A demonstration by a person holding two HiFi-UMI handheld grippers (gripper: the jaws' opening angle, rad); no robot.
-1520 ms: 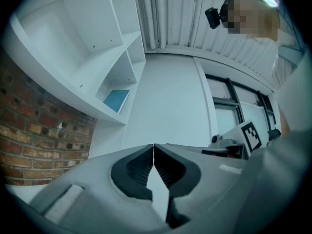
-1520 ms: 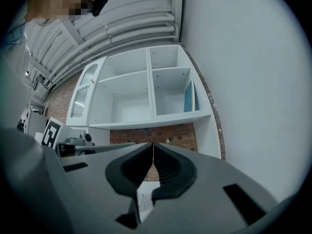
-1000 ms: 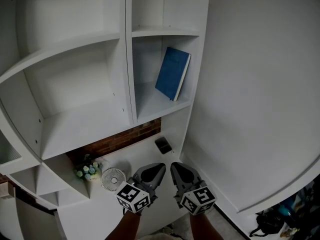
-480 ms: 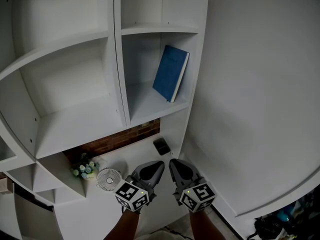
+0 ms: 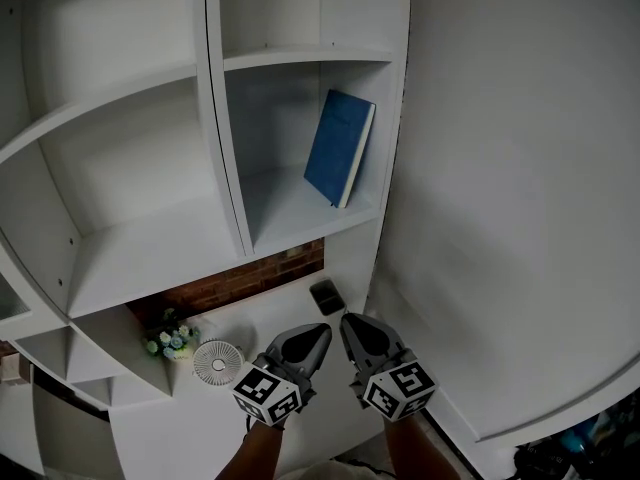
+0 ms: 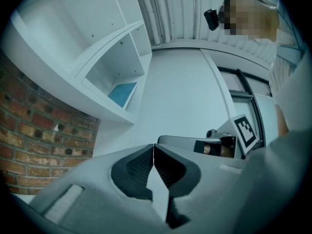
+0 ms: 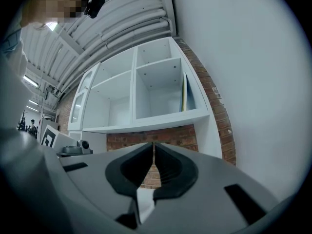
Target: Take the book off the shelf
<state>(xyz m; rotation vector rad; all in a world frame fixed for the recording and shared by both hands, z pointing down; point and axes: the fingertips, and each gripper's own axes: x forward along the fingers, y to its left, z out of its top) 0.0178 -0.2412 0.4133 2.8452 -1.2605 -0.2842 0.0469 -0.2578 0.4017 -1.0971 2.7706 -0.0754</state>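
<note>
The book point(image 5: 340, 148) is blue and stands in the bookcase's point(image 5: 222, 148) lower right compartment. It is tilted, with its top leaning on the compartment's right side wall and its foot on the board, near the front edge as far as I can tell.

Your left gripper point(image 5: 322, 330) and right gripper point(image 5: 347, 320) are both low in front of the bookcase, well below the book and side by side. Each has its jaws pressed together with nothing between them. The task looks barely begun, because no approach has been made to the book.

**Closed jaws:** If you reach in like this, the tips will only prod the cover. A prod could knock the leaning book flat or push it deeper into the compartment. Open the jaws before you enter.

**A grip on one corner:** Because the book only leans, pinching its top corner could let it pivot and swing as it comes free. It may then clip the side wall or the board above.

**A slide off the front:** If you drag the foot forward without a firm hold, the book could drop off the front edge. Under that compartment, the bookcase's ledge holds a small dark object point(image 5: 326, 295), a little fan point(image 5: 216, 361) and some flowers point(image 5: 168, 340). A dropped book could land among them.
</note>
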